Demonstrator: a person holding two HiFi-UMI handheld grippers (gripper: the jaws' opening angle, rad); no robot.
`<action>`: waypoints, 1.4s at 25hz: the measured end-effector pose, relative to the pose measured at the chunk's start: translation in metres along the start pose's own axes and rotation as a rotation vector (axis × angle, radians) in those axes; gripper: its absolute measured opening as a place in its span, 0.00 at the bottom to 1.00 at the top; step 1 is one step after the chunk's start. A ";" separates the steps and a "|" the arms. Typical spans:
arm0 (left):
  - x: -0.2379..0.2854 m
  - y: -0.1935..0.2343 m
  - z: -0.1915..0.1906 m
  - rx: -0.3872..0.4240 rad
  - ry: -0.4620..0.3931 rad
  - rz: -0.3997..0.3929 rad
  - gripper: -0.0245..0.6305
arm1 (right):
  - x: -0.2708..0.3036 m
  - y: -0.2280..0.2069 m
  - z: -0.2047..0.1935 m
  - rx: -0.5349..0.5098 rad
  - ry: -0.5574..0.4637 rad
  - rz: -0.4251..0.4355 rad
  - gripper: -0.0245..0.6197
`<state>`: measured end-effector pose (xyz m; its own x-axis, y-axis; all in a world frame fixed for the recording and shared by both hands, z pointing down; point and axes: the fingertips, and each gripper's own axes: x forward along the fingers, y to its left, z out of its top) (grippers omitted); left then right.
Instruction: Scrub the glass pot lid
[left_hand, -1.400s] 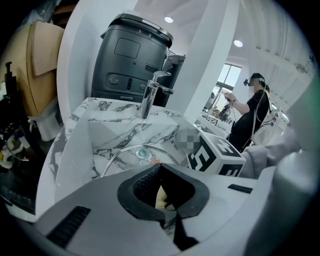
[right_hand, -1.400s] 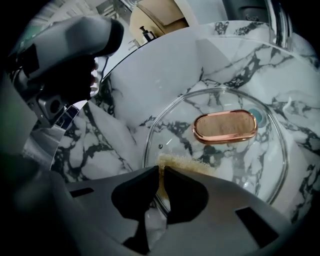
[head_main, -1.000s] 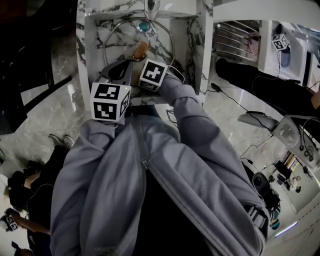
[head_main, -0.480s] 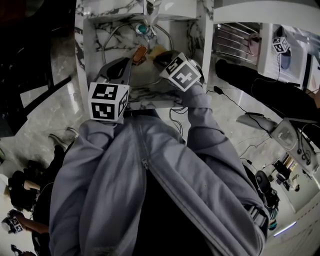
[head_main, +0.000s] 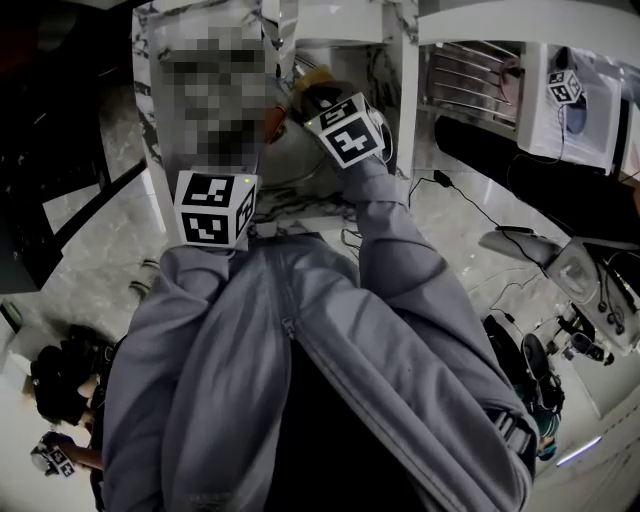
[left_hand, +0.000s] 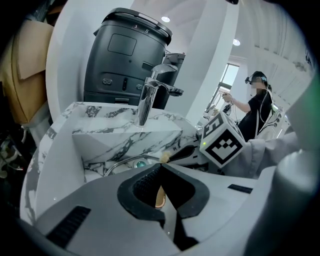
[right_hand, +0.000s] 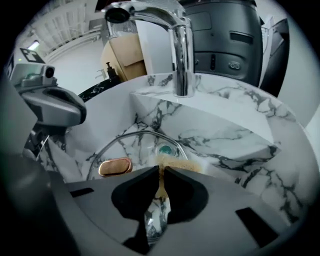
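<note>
The glass pot lid (right_hand: 131, 136) lies in the marble sink (right_hand: 225, 125), its copper handle (right_hand: 114, 166) facing up. My right gripper (right_hand: 161, 171) is shut on a tan scrubber (right_hand: 176, 162), whose head rests at the lid's far right edge near the drain (right_hand: 164, 148). My left gripper (left_hand: 160, 166) is shut with its tips together. It hangs over the lid, and the copper handle (left_hand: 160, 196) shows through the gap behind the tips. Whether it touches the lid I cannot tell. In the head view a mosaic patch hides most of the sink. There the scrubber (head_main: 318, 78) shows beyond the right gripper's marker cube (head_main: 347, 128).
A chrome faucet (right_hand: 180, 55) overhangs the sink's back ledge, with a dark appliance (left_hand: 125, 55) behind it. The sink walls stand close on both sides. A cardboard box (right_hand: 122, 62) stands to the left. Another person (left_hand: 257, 107) with a gripper stands far right. Cables (head_main: 470, 210) lie on the floor.
My right gripper has swung from beside the left one up toward the sink's far right, carrying the scrubber. The left gripper has hardly moved. The head view has shifted.
</note>
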<state>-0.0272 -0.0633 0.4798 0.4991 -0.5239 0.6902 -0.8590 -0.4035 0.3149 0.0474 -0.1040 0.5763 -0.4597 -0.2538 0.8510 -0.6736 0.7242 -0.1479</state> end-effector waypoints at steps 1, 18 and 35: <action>0.002 0.000 0.001 0.001 0.003 0.000 0.06 | 0.005 -0.005 0.002 0.026 -0.003 -0.008 0.12; 0.010 -0.003 0.001 -0.016 0.007 -0.010 0.06 | 0.019 0.016 -0.042 0.173 0.123 0.100 0.12; -0.025 -0.031 -0.008 0.023 -0.039 -0.062 0.06 | -0.008 0.105 -0.119 0.194 0.452 0.392 0.12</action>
<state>-0.0140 -0.0315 0.4578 0.5556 -0.5259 0.6440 -0.8238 -0.4529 0.3409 0.0497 0.0504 0.6141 -0.4327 0.3339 0.8374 -0.6166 0.5680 -0.5451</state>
